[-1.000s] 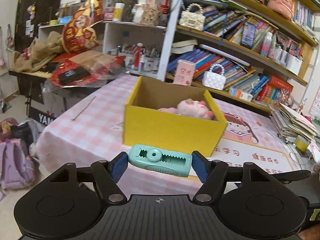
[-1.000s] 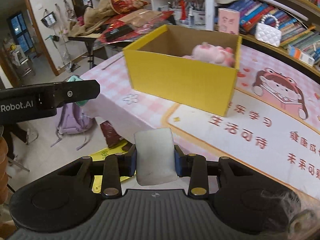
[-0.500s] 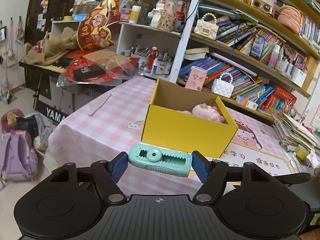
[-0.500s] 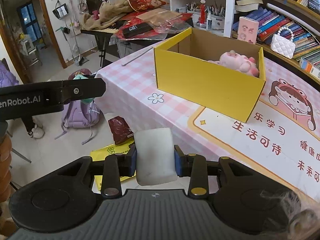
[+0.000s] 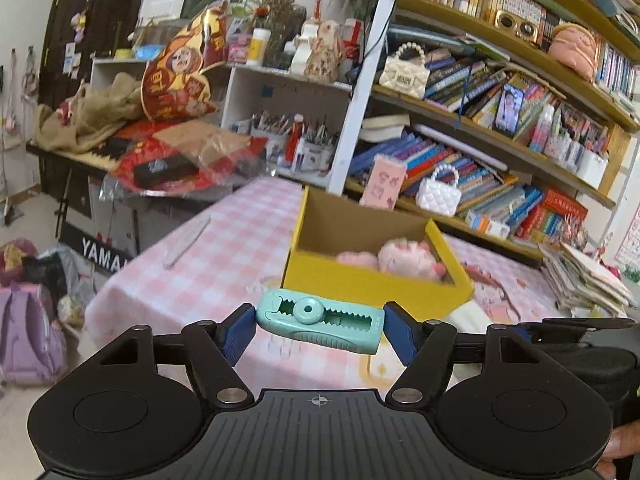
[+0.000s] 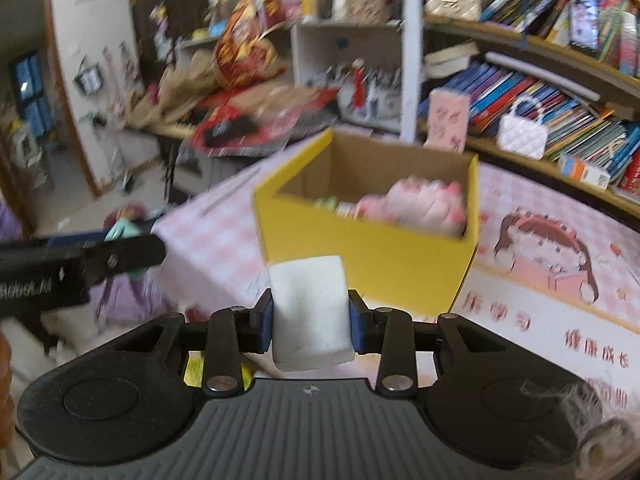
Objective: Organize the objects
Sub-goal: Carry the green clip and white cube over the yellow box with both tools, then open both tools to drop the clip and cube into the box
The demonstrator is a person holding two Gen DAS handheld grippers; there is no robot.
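Your left gripper (image 5: 319,330) is clamped on the teal toothed clip (image 5: 320,322), which lies crosswise between the two blue pads and tilts slightly down toward its right end. Your right gripper (image 6: 310,320) is clamped on the white block (image 6: 308,312), which stands upright between its pads.

Both loads are held in the air short of the table's near edge. The yellow box (image 5: 372,284) sits on the pink checked tablecloth (image 5: 224,264), with the pink plush toy (image 5: 408,258) inside against its right wall.

View differences:
- The left wrist view is sharp. It shows a pale ruler-like strip (image 5: 186,242) lying on the cloth near the table's left edge; the right wrist view blurs that area.
- The right wrist view is motion-blurred. It looks further down into the box (image 6: 372,248) and shows a small green item (image 6: 326,203) left of the toy (image 6: 420,204); its identity cannot be determined.
- Only the right wrist view shows the printed cartoon mat (image 6: 552,264) on the table right of the box, and the left gripper's black arm (image 6: 80,264) crossing the left side.
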